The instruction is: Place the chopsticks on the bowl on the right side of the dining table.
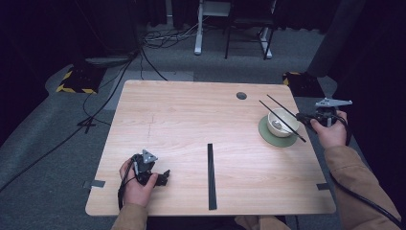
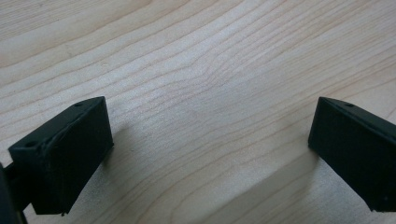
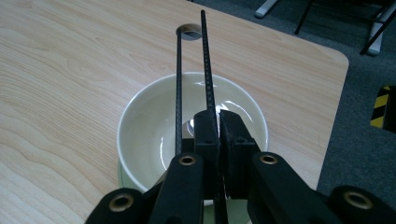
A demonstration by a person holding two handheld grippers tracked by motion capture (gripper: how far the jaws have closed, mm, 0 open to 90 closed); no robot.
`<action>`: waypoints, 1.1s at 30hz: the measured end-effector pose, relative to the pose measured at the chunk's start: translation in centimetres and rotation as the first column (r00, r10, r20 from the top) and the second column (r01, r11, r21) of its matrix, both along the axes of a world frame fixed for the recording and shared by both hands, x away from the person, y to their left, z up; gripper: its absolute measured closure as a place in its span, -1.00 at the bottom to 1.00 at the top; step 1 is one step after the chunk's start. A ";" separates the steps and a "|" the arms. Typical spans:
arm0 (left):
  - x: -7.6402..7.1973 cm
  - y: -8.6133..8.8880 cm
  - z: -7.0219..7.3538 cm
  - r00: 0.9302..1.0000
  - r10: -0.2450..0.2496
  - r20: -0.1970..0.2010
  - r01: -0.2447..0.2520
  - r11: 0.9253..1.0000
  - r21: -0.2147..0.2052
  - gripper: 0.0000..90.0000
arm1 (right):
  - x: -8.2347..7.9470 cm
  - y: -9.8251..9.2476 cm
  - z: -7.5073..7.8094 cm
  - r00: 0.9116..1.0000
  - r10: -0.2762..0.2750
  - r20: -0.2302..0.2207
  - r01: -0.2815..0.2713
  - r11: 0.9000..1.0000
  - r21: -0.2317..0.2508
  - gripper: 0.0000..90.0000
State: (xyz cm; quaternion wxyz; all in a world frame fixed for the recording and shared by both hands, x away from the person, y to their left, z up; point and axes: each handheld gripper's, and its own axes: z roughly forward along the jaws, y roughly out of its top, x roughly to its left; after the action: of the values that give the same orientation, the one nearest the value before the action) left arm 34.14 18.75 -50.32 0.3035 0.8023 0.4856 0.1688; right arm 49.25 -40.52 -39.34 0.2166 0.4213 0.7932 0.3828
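Our left hand (image 1: 136, 184) rests low at the near left, its hand-held gripper (image 2: 205, 154) pointing down with jaws spread wide apart. Our right forearm (image 1: 354, 177) reaches up the right side, its hand (image 1: 330, 130) gripping the other hand-held gripper (image 3: 218, 122), jaws pressed together, tilted downward ahead of us.

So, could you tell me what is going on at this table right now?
A person works with a gripper in each hand. The right gripper is shut on a pair of black chopsticks, holding them over a white bowl that sits on a green coaster. The left gripper is open with nothing between its jaws, low over the wooden table. Another black pair of chopsticks lies near the front edge.
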 end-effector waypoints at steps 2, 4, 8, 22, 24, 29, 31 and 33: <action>0.0 0.0 0.0 1.000 0.000 0.002 0.000 1.000 0.001 -1.00 | 0.1 0.0 -0.4 1.000 -0.004 -0.008 0.004 1.000 0.002 0.92; 0.0 0.0 0.0 1.000 -0.001 0.001 0.001 1.000 0.000 -1.00 | 0.2 0.0 -0.8 1.000 -0.006 -0.015 0.006 1.000 0.003 0.92; 0.0 0.0 0.0 1.000 -0.001 0.001 0.001 1.000 0.000 -1.00 | 0.3 0.0 -1.3 1.000 0.001 -0.020 -0.001 1.000 -0.002 0.92; 0.0 0.0 0.0 1.000 0.000 0.002 0.000 1.000 0.001 -1.00 | 0.6 0.3 -2.5 0.999 -0.008 -0.043 0.008 1.000 0.006 0.92; 0.0 0.0 0.0 1.000 0.000 0.002 0.000 1.000 0.002 -1.00 | 0.6 0.3 -2.6 0.999 -0.007 -0.046 0.007 1.000 0.003 0.92; 0.0 0.0 0.0 1.000 -0.001 0.001 0.001 1.000 0.000 -1.00 | 0.8 0.4 -2.8 0.998 -0.012 -0.060 0.013 1.000 0.011 0.91; 0.0 0.0 0.0 1.000 -0.001 0.001 0.001 1.000 0.000 -1.00 | 0.9 0.3 -3.0 0.997 -0.017 -0.069 0.018 1.000 0.011 0.78; 0.0 0.0 0.0 1.000 0.001 0.000 -0.001 1.000 0.001 -1.00 | 1.0 0.3 -3.1 0.998 -0.017 -0.058 0.018 1.000 0.023 0.70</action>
State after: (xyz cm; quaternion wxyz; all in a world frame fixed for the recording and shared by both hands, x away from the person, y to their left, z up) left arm 34.14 18.75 -50.31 0.3029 0.8022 0.4858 0.1693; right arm 50.23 -40.24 -42.41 0.1917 0.4417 0.7908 0.3779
